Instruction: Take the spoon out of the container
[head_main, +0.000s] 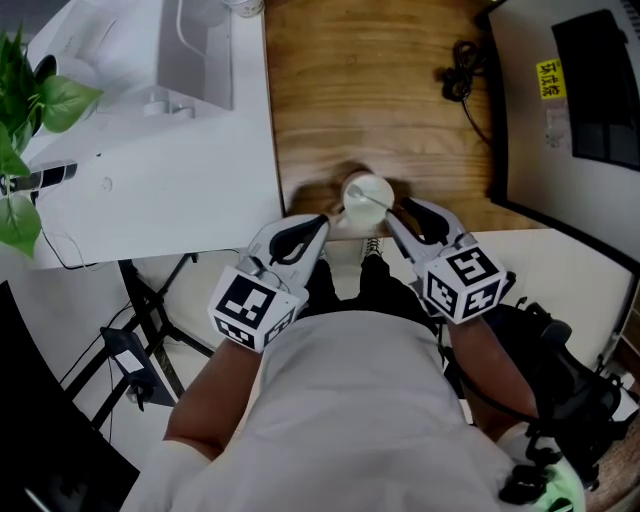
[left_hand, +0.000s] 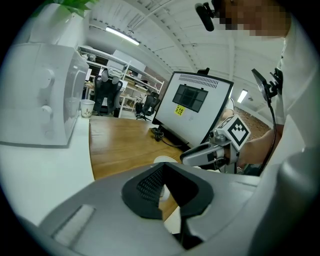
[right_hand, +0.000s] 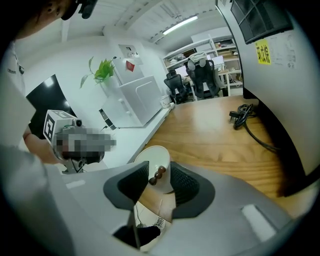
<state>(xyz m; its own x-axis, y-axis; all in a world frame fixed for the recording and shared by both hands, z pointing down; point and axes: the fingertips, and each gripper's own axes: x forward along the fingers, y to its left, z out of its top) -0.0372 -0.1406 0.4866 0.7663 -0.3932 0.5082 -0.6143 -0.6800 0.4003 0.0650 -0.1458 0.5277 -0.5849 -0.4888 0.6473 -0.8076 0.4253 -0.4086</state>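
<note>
A small white bowl (head_main: 367, 190) stands on the wooden table close to its front edge. My left gripper (head_main: 322, 222) reaches its left rim, and in the left gripper view the jaws (left_hand: 163, 167) are nearly together on the thin rim of the bowl (left_hand: 162, 160). My right gripper (head_main: 398, 212) comes in from the right side. Seen from the right gripper view, its jaws (right_hand: 160, 170) stand wide apart over the bowl (right_hand: 150, 159). The spoon's brown beaded handle (right_hand: 158, 175) sticks up between the pads, with neither pad pressing on it.
A white table with a white appliance (head_main: 190, 50) and a green plant (head_main: 25, 110) lies to the left. A black cable (head_main: 460, 70) and a large dark-screened cabinet (head_main: 580, 100) sit to the right. A paper cup (left_hand: 87, 108) stands far back.
</note>
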